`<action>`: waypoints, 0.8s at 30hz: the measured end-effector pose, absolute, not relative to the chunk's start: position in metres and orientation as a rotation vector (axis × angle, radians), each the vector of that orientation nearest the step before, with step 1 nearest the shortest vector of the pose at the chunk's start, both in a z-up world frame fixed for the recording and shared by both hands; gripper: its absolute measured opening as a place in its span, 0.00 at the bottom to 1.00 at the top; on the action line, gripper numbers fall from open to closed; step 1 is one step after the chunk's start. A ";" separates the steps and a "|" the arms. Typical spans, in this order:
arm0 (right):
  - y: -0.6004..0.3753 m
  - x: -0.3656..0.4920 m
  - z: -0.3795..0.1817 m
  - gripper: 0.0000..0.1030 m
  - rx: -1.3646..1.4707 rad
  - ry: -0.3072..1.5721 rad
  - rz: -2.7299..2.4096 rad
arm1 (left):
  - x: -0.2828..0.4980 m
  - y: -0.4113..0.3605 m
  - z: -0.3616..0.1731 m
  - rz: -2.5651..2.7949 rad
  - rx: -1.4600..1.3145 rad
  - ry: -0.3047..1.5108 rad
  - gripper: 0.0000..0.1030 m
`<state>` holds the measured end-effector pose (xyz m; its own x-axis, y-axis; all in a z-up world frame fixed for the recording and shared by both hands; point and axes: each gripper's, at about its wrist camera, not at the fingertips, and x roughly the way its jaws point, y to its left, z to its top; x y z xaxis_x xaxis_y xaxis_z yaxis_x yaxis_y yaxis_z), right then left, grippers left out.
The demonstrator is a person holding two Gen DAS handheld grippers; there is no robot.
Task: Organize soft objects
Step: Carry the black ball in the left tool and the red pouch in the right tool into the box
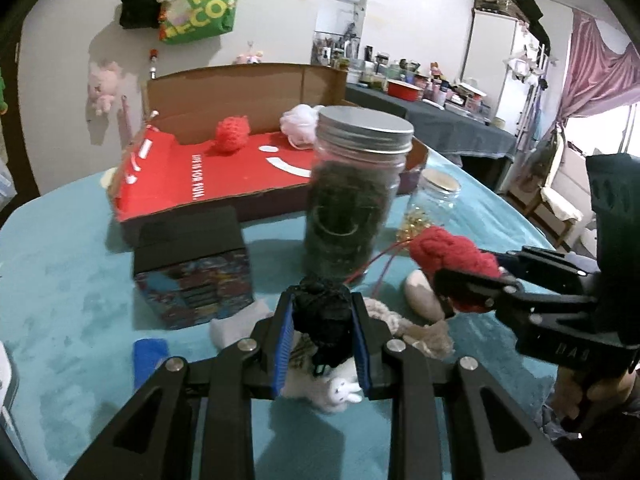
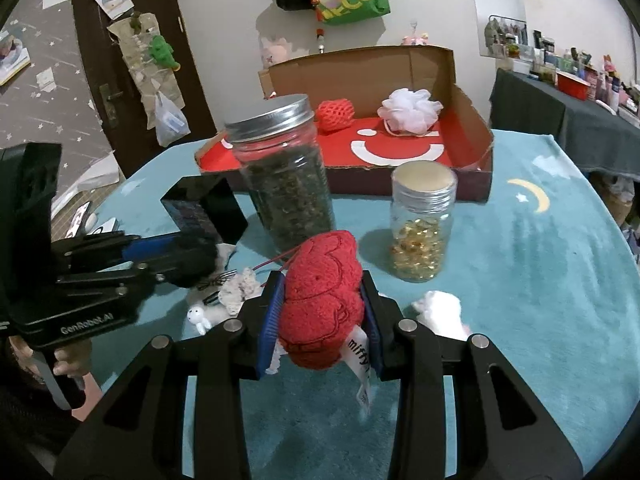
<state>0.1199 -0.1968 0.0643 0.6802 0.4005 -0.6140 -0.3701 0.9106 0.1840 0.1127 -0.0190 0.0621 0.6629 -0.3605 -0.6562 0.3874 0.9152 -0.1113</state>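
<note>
Left-to-right layout on a counter (image 2: 540,264) covered in teal cloth. At far left, the left gripper (image 1: 323,334) pinches a black soft object (image 1: 324,316) between its blue-padded fingers (image 1: 280,344), held above a cluster of small pale soft items, among them a tiny white bunny figure (image 1: 342,392); in the right wrist view the same gripper (image 2: 188,256) enters from the left edge. A dark patterned box (image 1: 192,276) stands just behind and to the left of it. At centre, a tall jar (image 2: 286,176) with a metal lid and dark contents stands upright. Immediately in front, the right gripper (image 2: 322,312) clamps a red knitted toy (image 2: 320,300) between its fingers (image 2: 270,320), a white label hanging below. To the right, a smaller jar (image 2: 422,224) of golden pieces stands upright, with a white soft item (image 2: 440,312) on the cloth near it. Behind, an open cardboard box (image 2: 472,120) with a red floor holds a red mesh ball (image 2: 335,115) and a white bath pouf (image 2: 410,110), well apart.
</note>
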 end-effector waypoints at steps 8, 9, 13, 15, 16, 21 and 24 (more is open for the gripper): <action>-0.196 0.126 0.062 0.33 0.054 0.715 0.445 | 0.119 -0.018 0.059 -0.430 0.031 0.752 0.27; -0.196 0.126 0.062 0.33 0.057 0.717 0.444 | 0.119 -0.017 0.058 -0.428 0.029 0.753 0.27; -0.201 0.129 0.061 0.33 0.077 0.726 0.450 | 0.119 -0.006 0.059 -0.427 0.002 0.764 0.27; -0.205 0.129 0.060 0.33 0.080 0.727 0.454 | 0.118 0.000 0.058 -0.412 -0.003 0.770 0.27; -0.208 0.129 0.060 0.33 0.083 0.726 0.456 | 0.118 0.004 0.058 -0.407 -0.008 0.774 0.27; -0.227 0.129 0.062 0.33 0.124 0.729 0.456 | 0.114 0.025 0.058 -0.380 -0.036 0.781 0.27; -0.239 0.130 0.065 0.33 0.144 0.728 0.444 | 0.111 0.037 0.058 -0.349 -0.037 0.778 0.27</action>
<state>0.1298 -0.2388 0.0646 0.6585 0.4397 -0.6108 -0.3414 0.8978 0.2782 0.1114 0.0372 0.0579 0.6577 -0.3222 -0.6809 0.2947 0.9419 -0.1610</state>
